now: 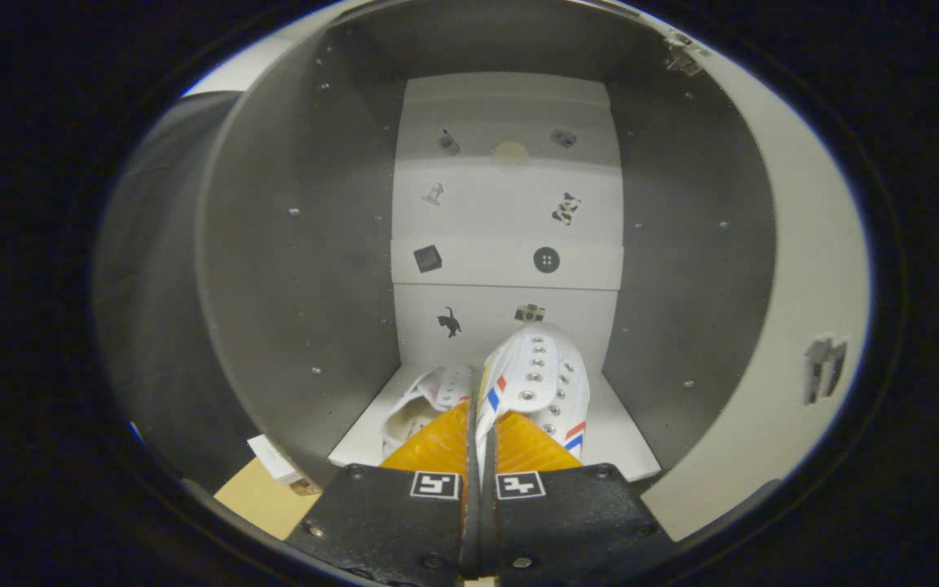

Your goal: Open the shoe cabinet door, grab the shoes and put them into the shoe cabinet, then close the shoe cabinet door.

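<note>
Inside the open cabinet (290, 244), on its pale bottom shelf (616, 440), I am holding the gripper (482, 436) pinched nearly closed on a thin edge of the right shoe (539, 383), both fingers pressing the fabric between them. That narrow pinch on the shoe's near rim is letting me carry it toe-first toward the far panel (506, 212), which is dotted with small stickers. The left shoe (425, 399) is lying just beside it on the shelf, touching or almost touching; I cannot tell which. I am keeping the held shoe close to its mate, I judge so the pair sits side by side and clear of the opening. The door (804, 326) is standing swung out to the right with its handle (824, 371) facing me, leaving the opening free. I judge the placing is nearly finished: what is remaining is to let go, back out between the grey side walls, and push the door to. Whether the held shoe's sole is resting fully on the shelf I cannot tell.
</note>
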### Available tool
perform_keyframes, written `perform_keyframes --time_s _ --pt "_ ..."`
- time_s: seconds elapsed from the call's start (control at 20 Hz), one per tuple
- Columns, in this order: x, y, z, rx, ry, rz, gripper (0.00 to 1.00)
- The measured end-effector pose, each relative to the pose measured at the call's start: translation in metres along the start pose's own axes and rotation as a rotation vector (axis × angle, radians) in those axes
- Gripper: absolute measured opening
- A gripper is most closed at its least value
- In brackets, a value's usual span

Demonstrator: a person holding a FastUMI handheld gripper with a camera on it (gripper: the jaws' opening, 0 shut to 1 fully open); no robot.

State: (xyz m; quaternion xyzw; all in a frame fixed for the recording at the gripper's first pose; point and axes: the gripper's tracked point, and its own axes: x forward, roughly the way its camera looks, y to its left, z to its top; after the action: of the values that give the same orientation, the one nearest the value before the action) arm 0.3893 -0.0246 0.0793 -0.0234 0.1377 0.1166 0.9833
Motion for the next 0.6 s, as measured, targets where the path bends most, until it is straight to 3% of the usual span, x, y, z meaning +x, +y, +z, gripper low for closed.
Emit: perform_keyframes --time_s 0.4,0.6 --pt "0.083 -0.045 -0.023 -0.049 0.101 -0.080 0.03" --pt "0.105 -0.032 -0.043 -0.010 0.136 -0.028 0.04"
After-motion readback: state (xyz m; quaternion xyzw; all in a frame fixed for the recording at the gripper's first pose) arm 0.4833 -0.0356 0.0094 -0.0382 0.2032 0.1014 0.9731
